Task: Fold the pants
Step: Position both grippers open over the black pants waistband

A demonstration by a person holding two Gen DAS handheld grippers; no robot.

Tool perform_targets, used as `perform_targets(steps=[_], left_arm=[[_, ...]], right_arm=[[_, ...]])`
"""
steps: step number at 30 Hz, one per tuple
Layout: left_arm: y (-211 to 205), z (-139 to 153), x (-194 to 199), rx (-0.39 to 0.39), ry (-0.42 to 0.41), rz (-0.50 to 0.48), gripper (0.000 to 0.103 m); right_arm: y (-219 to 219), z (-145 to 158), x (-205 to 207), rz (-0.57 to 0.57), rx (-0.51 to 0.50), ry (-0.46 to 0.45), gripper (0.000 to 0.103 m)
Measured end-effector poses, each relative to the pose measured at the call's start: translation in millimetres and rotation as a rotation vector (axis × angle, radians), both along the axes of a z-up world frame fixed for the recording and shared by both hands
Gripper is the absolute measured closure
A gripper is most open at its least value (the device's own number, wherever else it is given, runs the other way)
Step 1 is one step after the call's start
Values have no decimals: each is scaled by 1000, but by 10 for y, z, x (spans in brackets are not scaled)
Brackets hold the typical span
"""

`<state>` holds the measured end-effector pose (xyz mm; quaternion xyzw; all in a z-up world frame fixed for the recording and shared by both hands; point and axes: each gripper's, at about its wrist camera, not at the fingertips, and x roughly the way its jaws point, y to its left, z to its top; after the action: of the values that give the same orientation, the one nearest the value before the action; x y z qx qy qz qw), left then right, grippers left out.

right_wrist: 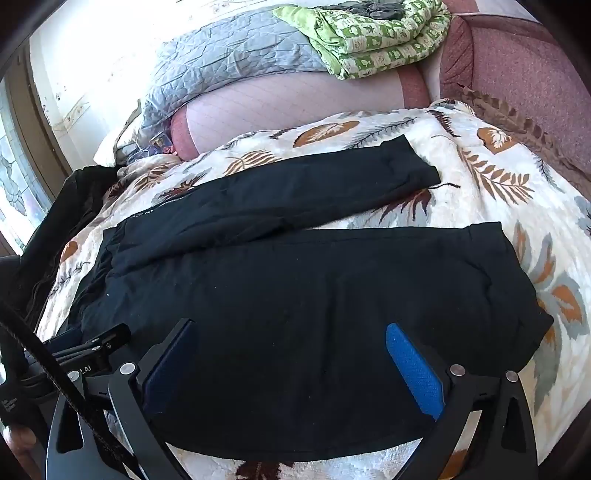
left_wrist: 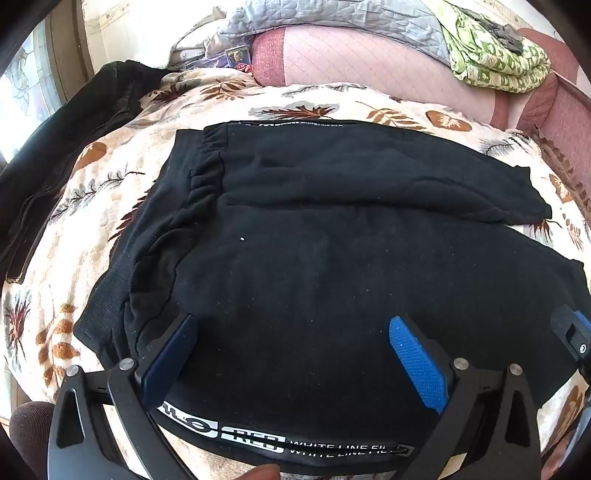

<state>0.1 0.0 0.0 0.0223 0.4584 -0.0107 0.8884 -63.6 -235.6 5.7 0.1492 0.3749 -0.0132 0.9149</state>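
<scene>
Black pants (left_wrist: 314, 240) lie spread flat on a leaf-patterned cream blanket (left_wrist: 92, 192). The waistband is at the left, the two legs run to the right, with a printed white-lettered stripe along the near edge (left_wrist: 288, 443). My left gripper (left_wrist: 291, 343) is open, hovering over the near leg by the waist end. In the right wrist view the pants (right_wrist: 295, 280) show both legs, the far one (right_wrist: 295, 188) angled away. My right gripper (right_wrist: 291, 347) is open over the near leg. The left gripper (right_wrist: 99, 347) shows at that view's left edge.
A black jacket (left_wrist: 55, 147) lies at the left of the bed. A pink cushion (left_wrist: 369, 62), a grey quilt (left_wrist: 314, 18) and a folded green blanket (left_wrist: 495, 59) sit at the back. A window (right_wrist: 14, 166) is at far left.
</scene>
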Motion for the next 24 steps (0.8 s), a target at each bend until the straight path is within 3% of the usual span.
perform_targets(steps=[16,24], left_arm=[[30,-85,3,-2,0,6,0],[-40,-86,-15,33,-11,-8,0]], right_arm=[[39,-59,19,9,17,14,0],[48,-51,2,8,18,17,0]])
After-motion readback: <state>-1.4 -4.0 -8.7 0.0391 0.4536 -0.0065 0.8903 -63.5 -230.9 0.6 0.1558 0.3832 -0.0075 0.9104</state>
